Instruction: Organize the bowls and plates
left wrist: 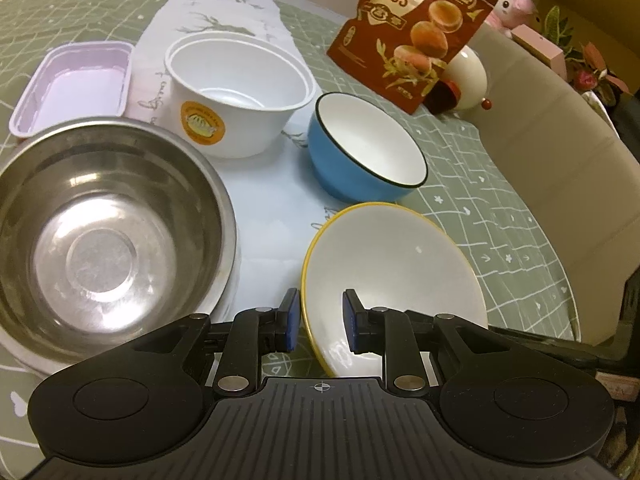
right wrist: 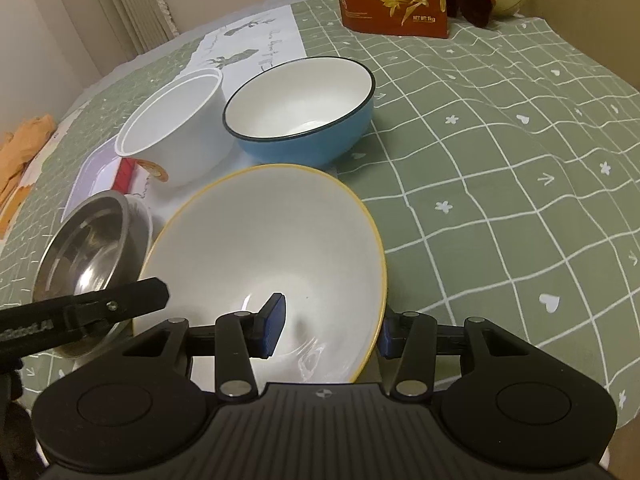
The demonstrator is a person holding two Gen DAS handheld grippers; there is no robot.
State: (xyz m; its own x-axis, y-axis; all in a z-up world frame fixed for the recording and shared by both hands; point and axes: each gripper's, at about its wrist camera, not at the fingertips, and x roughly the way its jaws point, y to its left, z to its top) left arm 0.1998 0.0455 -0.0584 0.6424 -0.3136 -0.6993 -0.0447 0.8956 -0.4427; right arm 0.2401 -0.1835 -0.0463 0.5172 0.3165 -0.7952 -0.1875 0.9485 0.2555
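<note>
The left gripper [left wrist: 320, 326] is set astride the near-left rim of the yellow-rimmed white bowl [left wrist: 394, 276], one blue pad outside the wall and the other inside; a gap can be seen between each pad and the wall, so whether the rim is pinched cannot be told. The right gripper [right wrist: 330, 330] is set astride the bowl's near-right rim [right wrist: 280, 240], its left pad inside and its right pad outside against the wall, though a firm pinch cannot be confirmed there either. The bowl is seen tilted, its near edge raised between the two tools, above a white paper sheet printed with deer [left wrist: 276, 200] that is spread on the green checked tablecloth [right wrist: 500, 160]. Just left of it a stainless steel bowl [left wrist: 108, 224] is found, and beyond that a shallow lilac rectangular tray [left wrist: 80, 84]. Behind the yellow-rimmed bowl, a blue bowl with a white inside and dark rim [left wrist: 366, 148] is set, with two nested white plastic bowls bearing an orange sticker [left wrist: 236, 92] just to its left. Farther back a red quail egg pouch [left wrist: 412, 28] is stood upright, with a cream egg-shaped ornament [left wrist: 468, 76] beside it.
</note>
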